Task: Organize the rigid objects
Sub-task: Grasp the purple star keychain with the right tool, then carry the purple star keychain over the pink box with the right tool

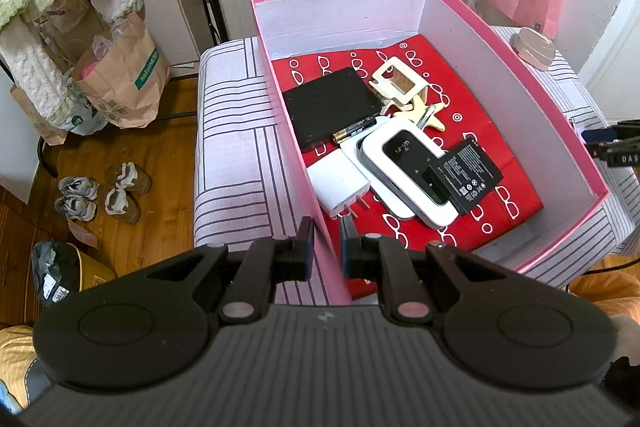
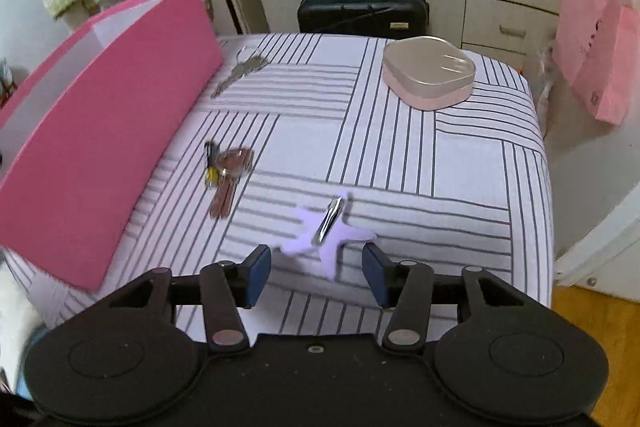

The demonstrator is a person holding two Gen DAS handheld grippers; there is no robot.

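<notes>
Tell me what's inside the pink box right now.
In the pink box, on a red liner: black case, AA battery, charger, Wi-Fi router, flat battery, cream clips. The near corner is hidden by the left gripper.

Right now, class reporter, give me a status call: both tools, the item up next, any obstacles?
Left tool nearly closed astride pink box wall. Right tool open, empty, above purple clip. Keys nearby, path clear.
</notes>
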